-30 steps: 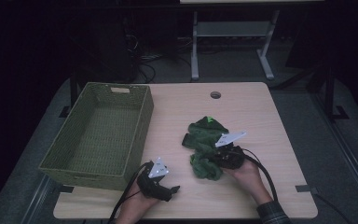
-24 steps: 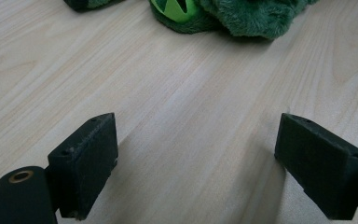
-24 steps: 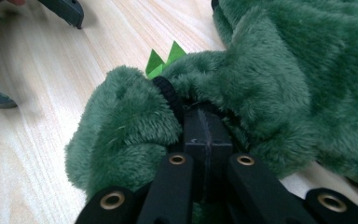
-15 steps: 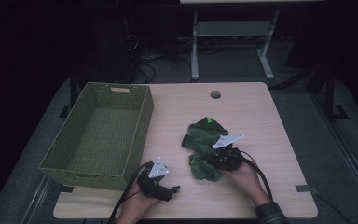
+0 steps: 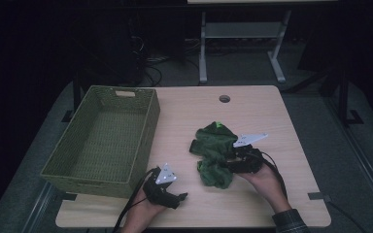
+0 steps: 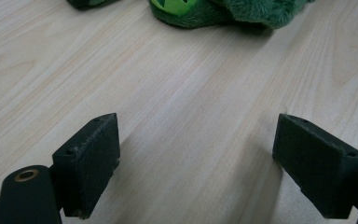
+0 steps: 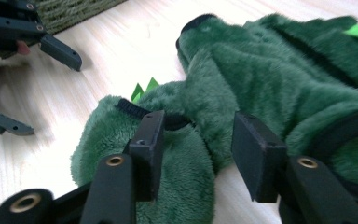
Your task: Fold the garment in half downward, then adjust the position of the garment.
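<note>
A green plush toy (image 5: 214, 151) lies crumpled on the table (image 5: 272, 111), right of the woven basket (image 5: 104, 138). The right gripper (image 7: 198, 144) has just been opening its jaws, which now stand apart around a fold of the plush without pressing it. The left gripper (image 5: 167, 191) rests near the table's front edge, jaws wide apart over bare wood.

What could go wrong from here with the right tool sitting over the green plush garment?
1. The right tool has just been opening, its jaws now apart with green plush garment between them; the pads seem not to press, so a lift now may leave it on the table.
2. The garment lies crumpled; closing again may pinch only one fold, so it dangles.
3. The left tool rests open beside the basket, and may obstruct a carry there.
</note>
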A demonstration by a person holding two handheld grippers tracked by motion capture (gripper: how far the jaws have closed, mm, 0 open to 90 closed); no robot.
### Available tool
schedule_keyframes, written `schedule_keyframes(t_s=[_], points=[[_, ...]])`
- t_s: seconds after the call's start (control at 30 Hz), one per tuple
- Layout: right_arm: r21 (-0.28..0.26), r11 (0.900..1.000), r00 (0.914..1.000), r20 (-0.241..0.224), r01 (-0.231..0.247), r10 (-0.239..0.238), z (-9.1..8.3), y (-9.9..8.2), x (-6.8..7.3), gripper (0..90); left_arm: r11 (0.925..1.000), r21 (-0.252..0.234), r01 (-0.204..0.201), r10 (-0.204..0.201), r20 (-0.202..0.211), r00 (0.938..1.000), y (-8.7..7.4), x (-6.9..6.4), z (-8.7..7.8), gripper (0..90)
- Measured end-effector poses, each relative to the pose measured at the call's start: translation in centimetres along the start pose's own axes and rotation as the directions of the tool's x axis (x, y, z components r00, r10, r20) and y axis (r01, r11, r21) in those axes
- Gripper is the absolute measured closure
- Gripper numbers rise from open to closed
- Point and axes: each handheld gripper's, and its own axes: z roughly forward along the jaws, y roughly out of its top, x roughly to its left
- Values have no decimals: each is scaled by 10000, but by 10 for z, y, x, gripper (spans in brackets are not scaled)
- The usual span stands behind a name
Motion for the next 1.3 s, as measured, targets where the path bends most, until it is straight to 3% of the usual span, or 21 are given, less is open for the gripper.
schedule_keyframes(t_s=[0.3,0.37,0.6,0.93,1.17,1.3], points=[[-291,9995,9997,226,104,-97,-15,6,-9,459,9998,-69,-208,210,237,9995,24,5,0,149],[-310,9993,9993,337,200,-190,-18,9,-12,460,9995,-209,-229,239,466,9986,31,8,0,230],[-404,9991,9988,478,154,-134,-23,20,-25,471,9979,-538,-373,398,450,9982,61,20,4,299],[-328,9991,9969,734,-251,274,-19,35,-47,490,9949,-955,-331,376,452,9983,99,44,17,440],[-555,9976,9928,1105,-402,462,-14,45,-67,515,9959,-809,-399,412,135,9991,122,68,31,504],[-296,9978,9897,1286,-597,630,-6,47,-78,514,9970,-735,-258,263,58,9996,134,84,44,532]])
